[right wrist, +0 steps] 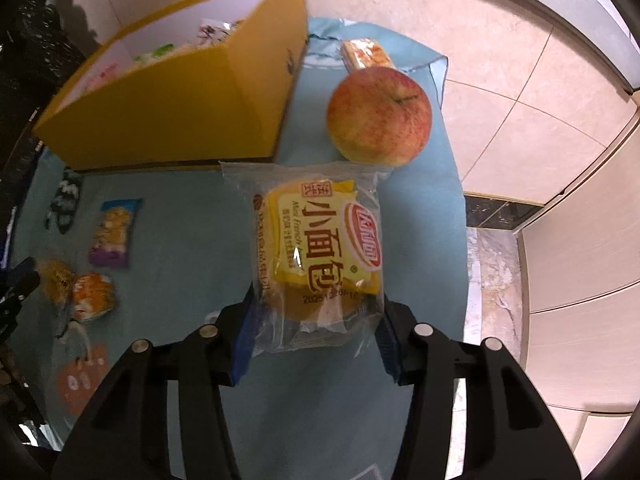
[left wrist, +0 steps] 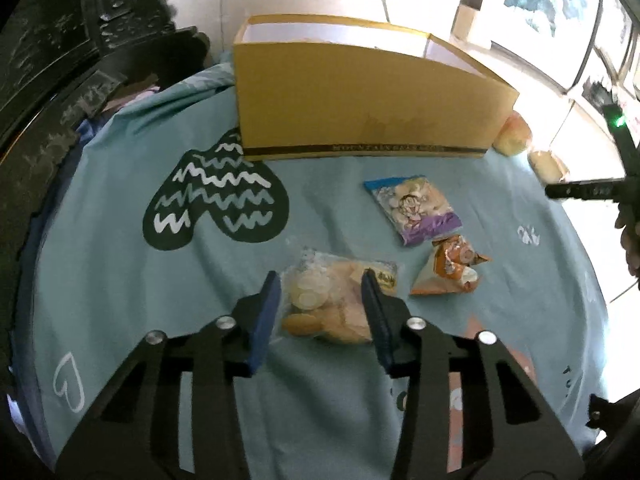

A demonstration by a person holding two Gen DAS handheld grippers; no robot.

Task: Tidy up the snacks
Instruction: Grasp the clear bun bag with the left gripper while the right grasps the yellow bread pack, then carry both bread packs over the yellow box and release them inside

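Note:
My left gripper (left wrist: 320, 304) points down at a clear bag of pale round biscuits (left wrist: 320, 300) lying on the teal cloth (left wrist: 120, 280). Its blue pads (left wrist: 266, 312) press on the bag from both sides. My right gripper (right wrist: 316, 320) is shut on the lower end of a clear-wrapped small bread pack (right wrist: 320, 248) with a yellow label. An open yellow cardboard box (left wrist: 360, 100) (right wrist: 180, 112) stands at the back of the table, with several packets inside. A blue-and-purple packet (left wrist: 414, 210) (right wrist: 114, 232) and an orange packet (left wrist: 452, 270) (right wrist: 94, 296) lie loose on the cloth.
A red-yellow apple (right wrist: 378, 114) (left wrist: 512, 136) sits to the right of the box, just beyond the bread pack. An orange-striped wafer packet (right wrist: 366, 54) lies behind the apple. The table's right edge (right wrist: 460, 200) drops to a tiled floor. Dark carved furniture (left wrist: 60, 60) stands at the left.

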